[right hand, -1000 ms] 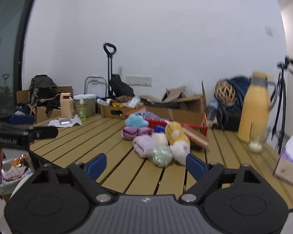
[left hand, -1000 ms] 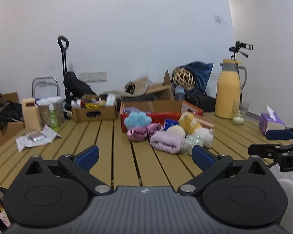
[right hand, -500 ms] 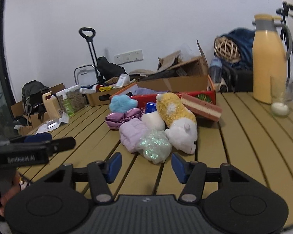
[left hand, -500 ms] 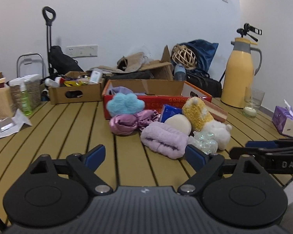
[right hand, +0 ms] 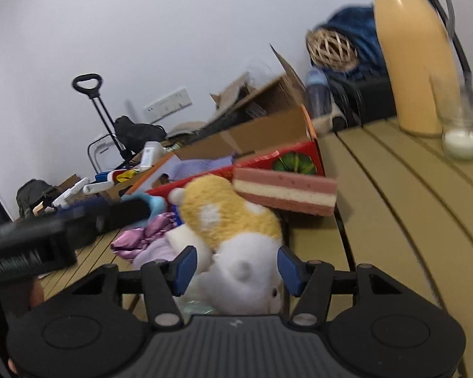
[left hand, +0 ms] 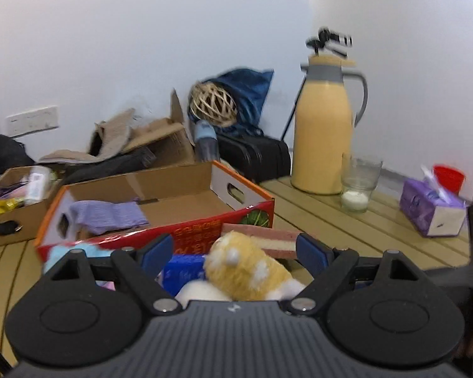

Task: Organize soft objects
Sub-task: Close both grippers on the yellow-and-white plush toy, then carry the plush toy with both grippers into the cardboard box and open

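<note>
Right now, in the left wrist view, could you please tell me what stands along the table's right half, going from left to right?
Yellow jug → glass → purple tissue box.

The plush (right hand: 233, 220) is yellow with white spots and a white end. The sponge (right hand: 285, 193) is striped pink and cream. The box (left hand: 205, 230) is red outside, the flask (left hand: 323, 138) pale yellow.

Plush toy (right hand: 236, 230): we see it between our right gripper's (right hand: 236, 266) blue pads.
Cake-slice cushion (right hand: 283, 190): just behind plush toy.
</note>
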Available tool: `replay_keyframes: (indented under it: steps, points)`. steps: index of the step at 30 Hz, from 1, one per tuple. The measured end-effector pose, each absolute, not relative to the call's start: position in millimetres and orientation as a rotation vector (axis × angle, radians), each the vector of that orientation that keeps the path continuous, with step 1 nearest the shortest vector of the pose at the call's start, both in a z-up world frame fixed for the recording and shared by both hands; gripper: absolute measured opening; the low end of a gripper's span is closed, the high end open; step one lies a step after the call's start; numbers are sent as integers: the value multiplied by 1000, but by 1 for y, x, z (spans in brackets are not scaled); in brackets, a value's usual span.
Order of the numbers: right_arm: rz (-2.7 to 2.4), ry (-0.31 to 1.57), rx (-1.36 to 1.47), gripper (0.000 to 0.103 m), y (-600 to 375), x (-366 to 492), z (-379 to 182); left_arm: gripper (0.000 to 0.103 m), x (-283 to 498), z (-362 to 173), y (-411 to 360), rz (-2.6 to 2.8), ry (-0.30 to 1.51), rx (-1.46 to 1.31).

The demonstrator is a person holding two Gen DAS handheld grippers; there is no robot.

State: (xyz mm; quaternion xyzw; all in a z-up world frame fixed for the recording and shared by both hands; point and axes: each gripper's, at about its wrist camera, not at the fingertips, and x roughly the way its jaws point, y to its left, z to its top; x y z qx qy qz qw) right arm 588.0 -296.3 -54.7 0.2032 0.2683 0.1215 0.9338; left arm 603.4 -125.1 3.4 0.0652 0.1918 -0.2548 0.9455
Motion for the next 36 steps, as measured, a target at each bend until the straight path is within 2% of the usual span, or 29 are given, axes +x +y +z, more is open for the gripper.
replay_keyframes:
  steps: [2, 3, 7, 9, 10, 13, 21, 26, 36]
  points:
    - [259, 570, 460, 58, -300, 594, -63, 64, 625, -6, -134, -525, 473, 125]
    - [268, 577, 487, 59, -302, 597, -67, 49, 632, -8, -133, -536, 501, 102]
    - [312, 601, 571, 59, -312, 604, -80, 43, 632, -17, -124, -561, 512, 69]
    - [316, 618, 576, 58, -310, 607, -83, 42, 632, -18, -120, -579, 529, 46]
    - [318, 625, 576, 52, -309, 608, -84, 42, 633, -19, -117, -577, 539, 27]
    - [300, 621, 537, 48, -303, 606, -81, 41, 635, -16, -112, -573, 561, -21]
    - [294, 471, 307, 47, -271, 542, -21, 41, 566, 29, -75, -580, 454, -120]
    - [294, 432, 167, 47, -250, 503, 8, 41, 538, 34, -44, -600, 473, -262]
    - [275, 364, 52, 46, -228, 461, 38, 41, 513, 34, -24, -593, 459, -355]
